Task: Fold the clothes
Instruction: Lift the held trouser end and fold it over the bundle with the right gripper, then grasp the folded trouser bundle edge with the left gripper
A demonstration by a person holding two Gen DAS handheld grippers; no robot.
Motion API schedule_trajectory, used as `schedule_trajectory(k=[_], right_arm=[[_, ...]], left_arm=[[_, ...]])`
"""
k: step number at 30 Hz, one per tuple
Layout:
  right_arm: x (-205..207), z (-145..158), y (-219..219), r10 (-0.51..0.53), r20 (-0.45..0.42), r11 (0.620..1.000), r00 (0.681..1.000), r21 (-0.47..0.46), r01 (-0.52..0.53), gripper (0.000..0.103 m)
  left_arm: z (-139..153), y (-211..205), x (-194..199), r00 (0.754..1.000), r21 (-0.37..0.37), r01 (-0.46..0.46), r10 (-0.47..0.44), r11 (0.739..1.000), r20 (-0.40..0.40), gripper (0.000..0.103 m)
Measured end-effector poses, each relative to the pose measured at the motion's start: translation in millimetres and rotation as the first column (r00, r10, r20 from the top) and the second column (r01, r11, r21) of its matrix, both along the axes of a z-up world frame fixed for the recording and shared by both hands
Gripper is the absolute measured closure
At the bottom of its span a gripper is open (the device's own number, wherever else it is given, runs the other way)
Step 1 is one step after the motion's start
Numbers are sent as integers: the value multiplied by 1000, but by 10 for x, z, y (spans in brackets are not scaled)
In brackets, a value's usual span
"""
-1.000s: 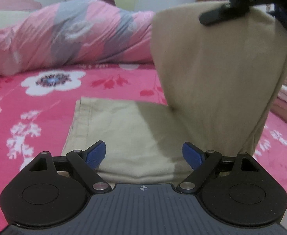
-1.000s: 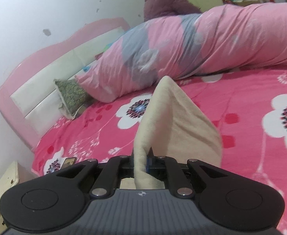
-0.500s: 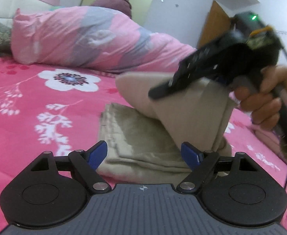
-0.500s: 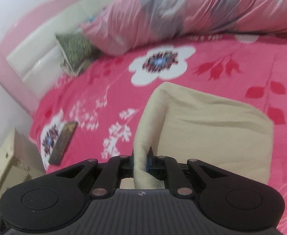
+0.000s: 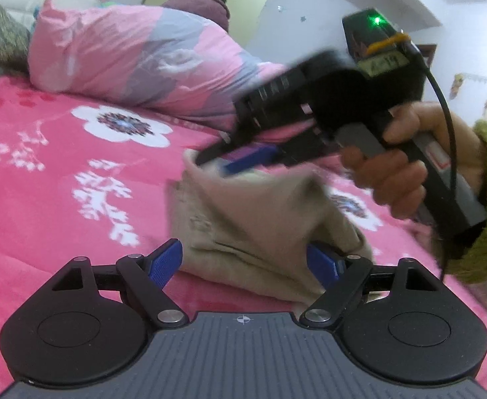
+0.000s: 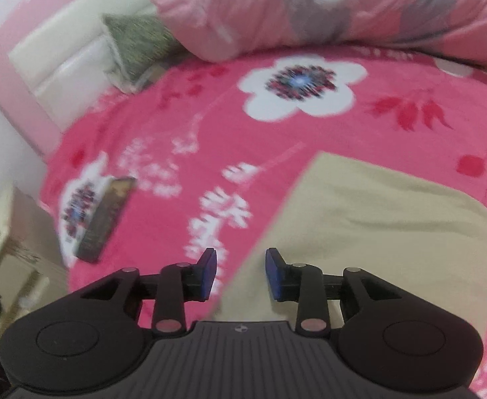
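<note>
Right tool [image 6: 241, 274] opening, letting go of cloth [image 6: 376, 232] lying folded on bed [image 6: 177, 153]; left tool [image 5: 243, 262] gaping, empty. Risking top layer slumping open if dragged.

My left gripper [image 5: 243, 261] has a ribbed dark grey body with a small crosshair mark, two round black discs, black linkage arms with silver rivets, and ridged blue pads [image 5: 165, 261]. My right gripper [image 6: 240, 274] is built the same. Seen from the left, it carries a black box with a green light, a yellow band and a black cable. My sleeve [image 5: 486, 206] is fuzzy olive-green knit.
</note>
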State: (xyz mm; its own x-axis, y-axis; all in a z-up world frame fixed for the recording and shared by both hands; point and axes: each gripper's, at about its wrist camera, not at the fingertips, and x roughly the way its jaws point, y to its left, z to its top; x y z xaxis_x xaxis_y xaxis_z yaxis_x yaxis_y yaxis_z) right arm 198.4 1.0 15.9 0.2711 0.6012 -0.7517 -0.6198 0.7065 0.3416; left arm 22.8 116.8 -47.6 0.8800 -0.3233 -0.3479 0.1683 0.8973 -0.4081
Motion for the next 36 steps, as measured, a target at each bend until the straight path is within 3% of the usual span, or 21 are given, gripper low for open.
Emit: schedule_trajectory(k=[6,10,14,17,21,25,29,30,34,36], right_arm=[[-229,409,-377,-28,82,975,996,224,9,62],[-535,431,-1015,-122,188,962,975,265,69,62],[-836,195,-1585,-244,211,947,947,261,186,62],[-969,-32,-1855,-325,152,918,934,290,272,62],[-1118,-235,-1944,-369,148,900,917,302,314,62],[-1216,-359,-1990,-382,130,881,915,350,318,62],[-1264,-402,-2072,-373,106,866,922,395,305,62],[-1281,-405,-2098,-370,105,864,923,403,301,62],[-1295,-417,-2189,-378,98,852,921,425,305,62],[-1294,-439,-2246,-390,89,843,917,435,316,62]], left_arm=[[-55,72,0,999,-92,18,-20,996,-25,20],[-76,222,29,999,-192,1,-10,981,-45,22],[-79,272,120,996,-225,16,-36,974,-85,22],[-109,291,161,989,-253,34,-69,967,-128,22],[-170,328,250,976,-350,45,-116,936,-185,24],[-206,343,363,958,-434,27,-147,901,-246,35],[-203,341,439,948,-458,-31,-118,889,-294,45],[-194,331,449,947,-457,-45,-108,888,-304,47],[-87,238,454,948,-393,-80,-52,916,-315,83],[-10,177,450,952,-358,-84,-32,930,-305,88]])
